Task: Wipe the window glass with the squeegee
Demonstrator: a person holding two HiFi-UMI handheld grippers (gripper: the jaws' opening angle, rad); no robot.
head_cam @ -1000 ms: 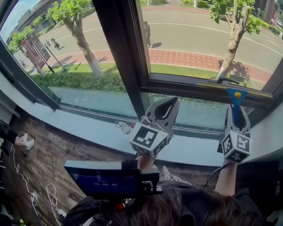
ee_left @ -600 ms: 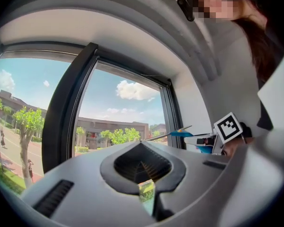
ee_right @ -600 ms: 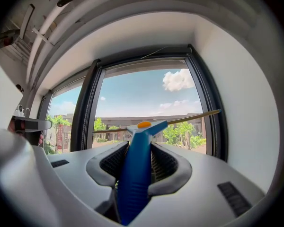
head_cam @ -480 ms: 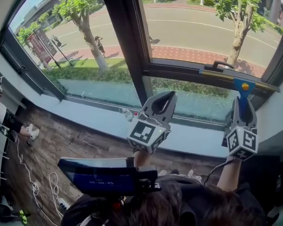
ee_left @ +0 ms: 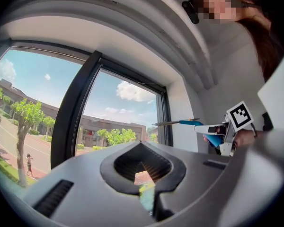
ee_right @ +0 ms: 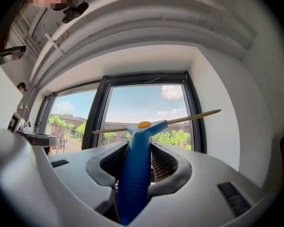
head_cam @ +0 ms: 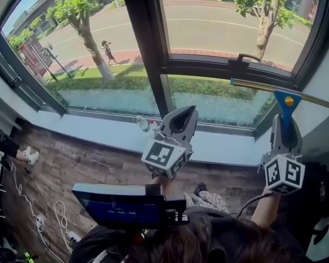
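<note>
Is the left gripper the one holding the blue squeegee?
No, the blue squeegee sits clamped in the right gripper, while the left gripper is shut on nothing.

In my right hand-held gripper (head_cam: 285,124): squeegee (head_cam: 287,104), before right pane (head_cam: 219,32). My left hand-held gripper (head_cam: 179,117) to its left; bottle (head_cam: 143,124) on sill (head_cam: 93,126).

One legible item found. The blue screen (head_cam: 118,209) mounted low in the head view carries a faint row of pale digits split by colons; it appears to read 00:00:46, though the last figures are not certain. The red signboard (head_cam: 30,56) outside by the roadside bears markings too small to read. The marker cubes (head_cam: 163,156) show only black-and-white square patterns, with no letters or numbers. The two gripper views yield no readable print.
</note>
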